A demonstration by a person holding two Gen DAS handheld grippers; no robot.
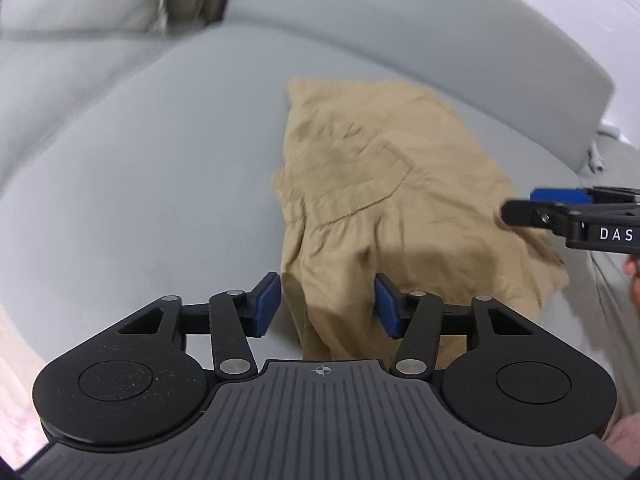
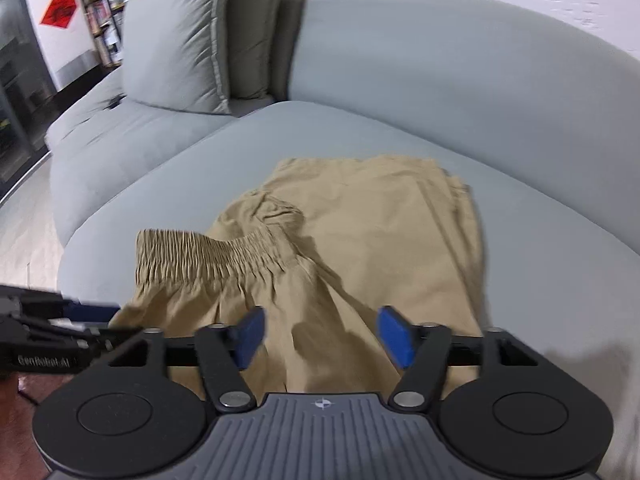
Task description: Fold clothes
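Your tan shorts (image 2: 360,240) lie on the sofa (image 2: 440,92) seat, near its front edge, legs toward the backrest, waistband (image 2: 208,256) rumpled. Both claws are released: the left claw (image 1: 326,306) straddles a raised fold without pinching it, and the right claw (image 2: 322,338) hovers over the cloth. You seem between folds; next, pinch the near edge at both sides.

We are in a home living room: a grey sofa (image 2: 400,92) with loose cushions (image 2: 176,40) fills both views, a crowded bookshelf (image 2: 108,0) stands behind it, and pale wood floor (image 2: 24,236) runs alongside.
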